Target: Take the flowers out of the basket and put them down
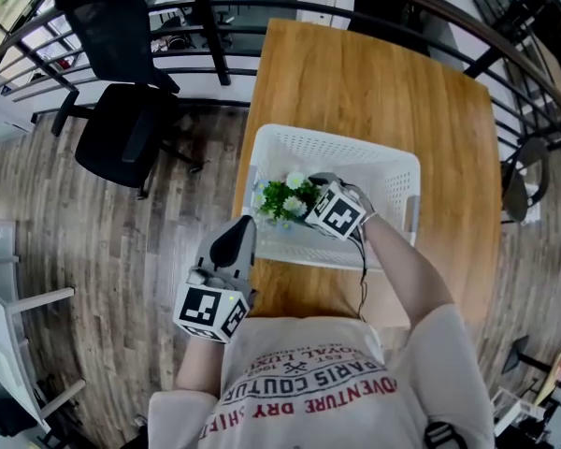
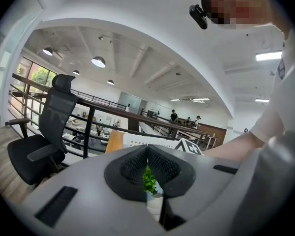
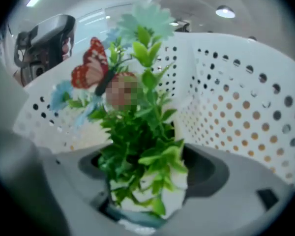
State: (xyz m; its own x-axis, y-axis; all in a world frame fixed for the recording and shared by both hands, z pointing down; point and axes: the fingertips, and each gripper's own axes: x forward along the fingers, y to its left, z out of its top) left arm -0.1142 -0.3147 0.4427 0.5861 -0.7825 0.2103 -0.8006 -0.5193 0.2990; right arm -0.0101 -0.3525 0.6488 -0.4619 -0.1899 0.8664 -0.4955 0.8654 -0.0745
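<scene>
A white perforated basket [image 1: 393,171] stands on the wooden table [image 1: 374,82]. Inside its left part is a small pot of flowers [image 1: 285,196] with green leaves, pale blooms and a red butterfly [image 3: 91,65]. My right gripper [image 1: 310,195] reaches into the basket and is shut on the flowers' white pot [image 3: 147,191], the jaws pressing it from both sides. My left gripper [image 1: 234,241] hovers just outside the basket's near left corner, jaws closed together with nothing between them; the flowers [image 2: 149,181] show past its fingers [image 2: 132,168].
A black office chair [image 1: 122,110] stands on the wood floor left of the table. A dark railing [image 1: 215,7] runs along the table's far end. Bare tabletop lies beyond the basket and to its right. White furniture [image 1: 9,307] sits at the far left.
</scene>
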